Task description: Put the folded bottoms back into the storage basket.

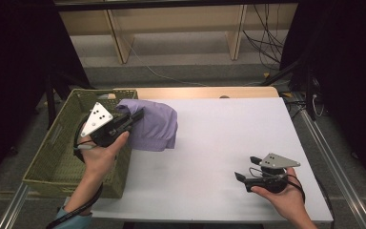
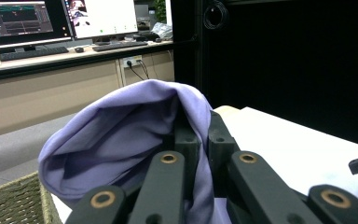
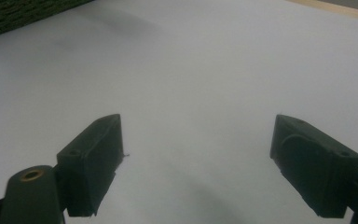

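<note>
Two tools are in use over the white counter (image 1: 228, 138). Left tool (image 1: 136, 116): jaws pressed nearly together, pinching a fold of the purple cloth (image 1: 152, 125); the left gripper view confirms the fabric (image 2: 121, 135) caught between the two black jaws and draping over and around them. The cloth hangs lifted above the counter's left portion, just beside the right rim of the woven green basket (image 1: 62, 157), which sits at the counter's left edge. Right tool (image 1: 240, 177): held in the hand near the counter's front right, well apart from the cloth; jaws spread wide, nothing between them, bare counter surface (image 3: 200, 70) beneath.
</note>
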### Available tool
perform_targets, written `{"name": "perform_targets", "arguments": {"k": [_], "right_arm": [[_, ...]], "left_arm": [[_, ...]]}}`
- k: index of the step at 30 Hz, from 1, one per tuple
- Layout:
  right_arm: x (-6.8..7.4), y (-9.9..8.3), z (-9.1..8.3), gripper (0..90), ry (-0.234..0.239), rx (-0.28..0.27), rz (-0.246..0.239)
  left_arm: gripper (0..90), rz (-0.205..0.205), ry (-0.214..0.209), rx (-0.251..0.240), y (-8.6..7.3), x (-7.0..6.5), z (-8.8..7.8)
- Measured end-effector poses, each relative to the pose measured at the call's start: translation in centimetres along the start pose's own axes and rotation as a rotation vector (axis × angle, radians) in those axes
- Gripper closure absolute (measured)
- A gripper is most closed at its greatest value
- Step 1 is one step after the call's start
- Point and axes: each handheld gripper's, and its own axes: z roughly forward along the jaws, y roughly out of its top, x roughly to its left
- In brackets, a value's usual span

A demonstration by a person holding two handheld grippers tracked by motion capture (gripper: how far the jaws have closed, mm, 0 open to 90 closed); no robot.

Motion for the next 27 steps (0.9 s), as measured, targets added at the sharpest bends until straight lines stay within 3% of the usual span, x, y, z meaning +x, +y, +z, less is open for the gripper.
{"name": "perform_targets", "arguments": {"k": [27], "right_arm": [[0.0, -0.02, 0.03, 18.0, 0.003, 0.002, 0.001]], "left_arm": [[85.9, -0.011, 0.024, -0.01, 0.58, 0.97, -0.91]]}}
